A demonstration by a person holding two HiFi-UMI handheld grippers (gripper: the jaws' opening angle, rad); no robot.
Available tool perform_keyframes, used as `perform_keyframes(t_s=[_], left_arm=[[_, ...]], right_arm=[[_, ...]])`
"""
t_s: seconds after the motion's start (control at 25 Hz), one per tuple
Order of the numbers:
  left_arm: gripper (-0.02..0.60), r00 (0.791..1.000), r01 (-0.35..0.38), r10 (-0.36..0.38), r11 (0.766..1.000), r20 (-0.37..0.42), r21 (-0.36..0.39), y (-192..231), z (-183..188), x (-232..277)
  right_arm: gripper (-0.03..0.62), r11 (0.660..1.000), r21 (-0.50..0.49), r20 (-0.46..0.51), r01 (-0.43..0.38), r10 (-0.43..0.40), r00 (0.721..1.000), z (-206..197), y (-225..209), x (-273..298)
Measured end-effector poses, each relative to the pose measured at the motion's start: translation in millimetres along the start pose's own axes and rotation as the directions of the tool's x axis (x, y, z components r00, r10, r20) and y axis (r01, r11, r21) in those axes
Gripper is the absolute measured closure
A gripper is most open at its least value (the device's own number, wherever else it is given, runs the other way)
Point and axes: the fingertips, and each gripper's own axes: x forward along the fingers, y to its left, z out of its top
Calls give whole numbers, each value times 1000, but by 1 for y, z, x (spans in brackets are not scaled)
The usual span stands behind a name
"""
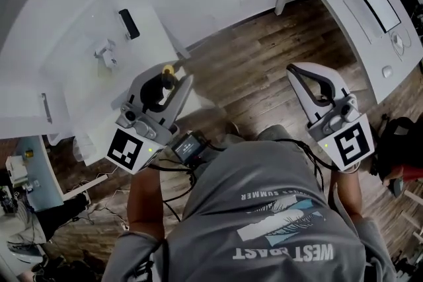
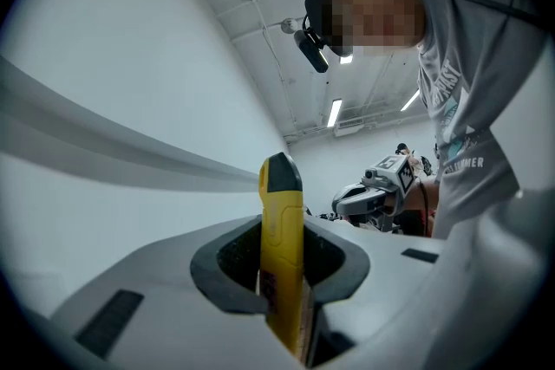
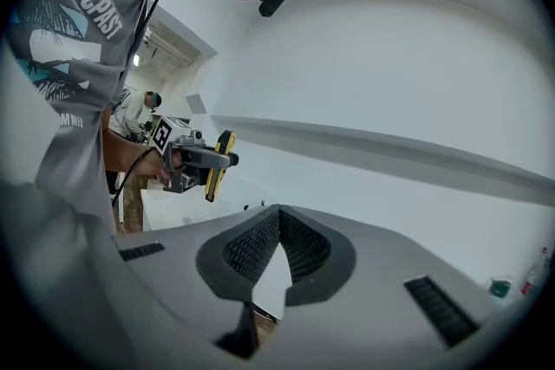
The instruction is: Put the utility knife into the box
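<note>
Left tool (image 2: pixel 282 230), utility knife (image 2: pixel 284 260) upright

We note white table (image 1: pixel 79 30) on wood floor (image 1: pixel 251 69); on tabletop, dark flat device (image 1: pixel 129 24) and small pale object (image 1: pixel 106 53), apart.

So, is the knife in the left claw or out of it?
In. The left claw is shut on the yellow knife, which stands between its pads with the black tip sticking out past them.
</note>
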Motion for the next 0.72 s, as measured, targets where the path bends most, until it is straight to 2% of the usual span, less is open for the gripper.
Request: perform_keyframes(t_s=[0.16,0.4,0.52,0.72], left_arm=[[494,999,-37,37,999,-12,-16,15,-4,4],[494,992,-121,120,992,-41,-19,36,-8,27],[494,983,-176,175,984,-54,-23,44,-8,38],[494,958,-273,274,962,-81,28,62,-6,52]], right_arm=[[583,999,22,-3,-37,37,999,-6,-4,12],[583,993,50,24,-110,109,994,-24,-35,27],[583,985,57,40,-162,160,986,-31,-52,35],[585,966,60,82,-253,248,965,-43,-77,55]])
